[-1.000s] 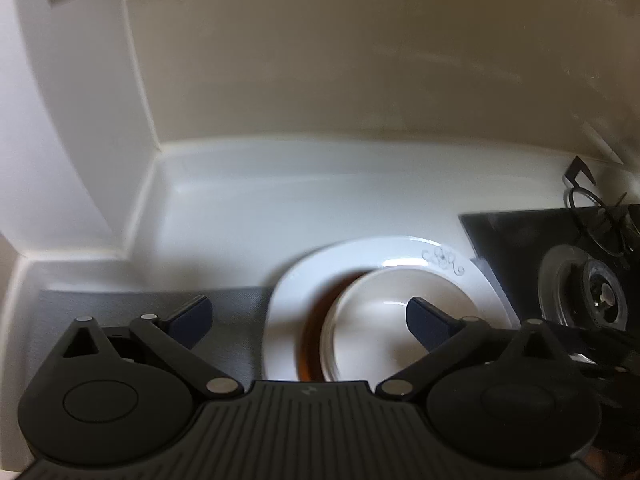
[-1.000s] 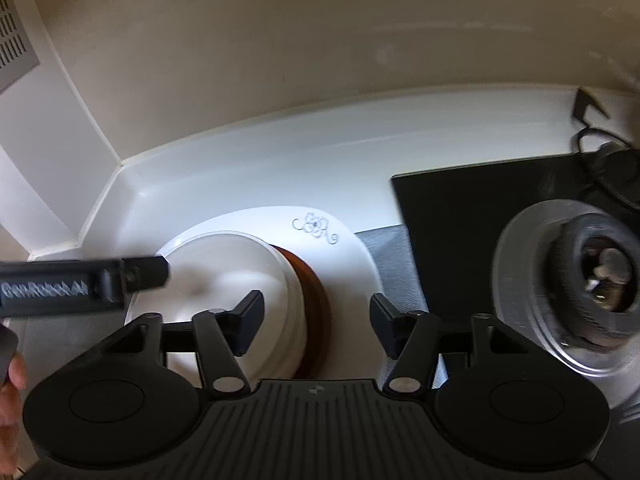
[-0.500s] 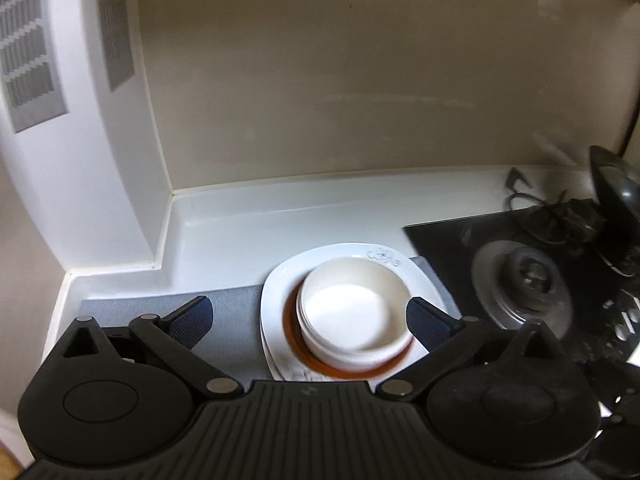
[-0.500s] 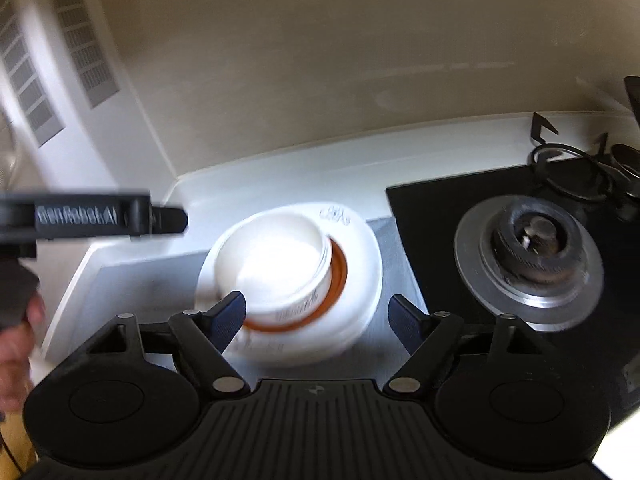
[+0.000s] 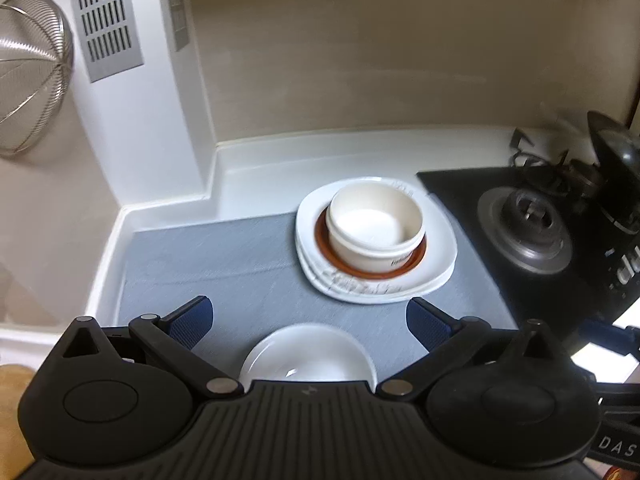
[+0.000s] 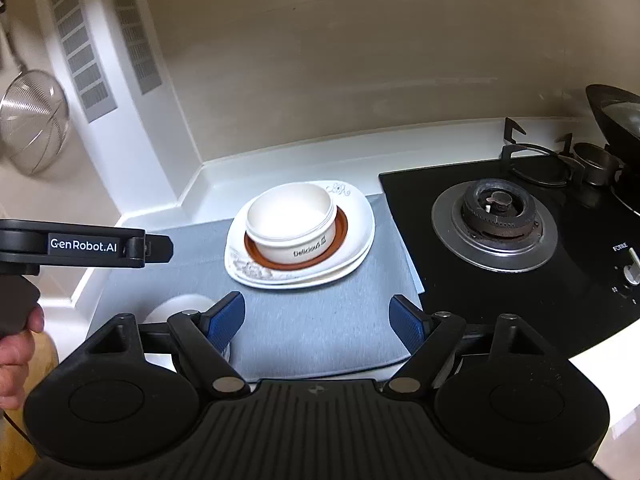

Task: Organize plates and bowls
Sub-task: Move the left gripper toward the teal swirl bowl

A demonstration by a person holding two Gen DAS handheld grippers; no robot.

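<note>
On a grey mat (image 5: 224,256) stands a stack: white square plates (image 5: 436,264), a brown saucer (image 5: 322,236) and a cream bowl (image 5: 376,224) on top, lettered "Delicious" (image 6: 308,250). My left gripper (image 5: 310,322) is open and empty, held back from the stack, above a separate round white dish (image 5: 308,356) at the mat's near edge. My right gripper (image 6: 316,320) is also open with nothing between its fingers, well short of the plates (image 6: 360,216). The right wrist view shows the left gripper (image 6: 88,246) from the side, and the white dish (image 6: 180,308) half hidden behind a finger.
A black gas hob with a burner (image 6: 496,216) borders the mat on the right, with a dark pan (image 6: 616,116) at its far side. A white vented column (image 5: 108,20) and a hanging wire strainer (image 5: 28,76) stand to the left. A person's hand (image 6: 16,344) holds the left gripper.
Both grippers have drawn back and upward from the stack, which now looks smaller and farther. The right jaws stand wider. The round white dish has come into view.
</note>
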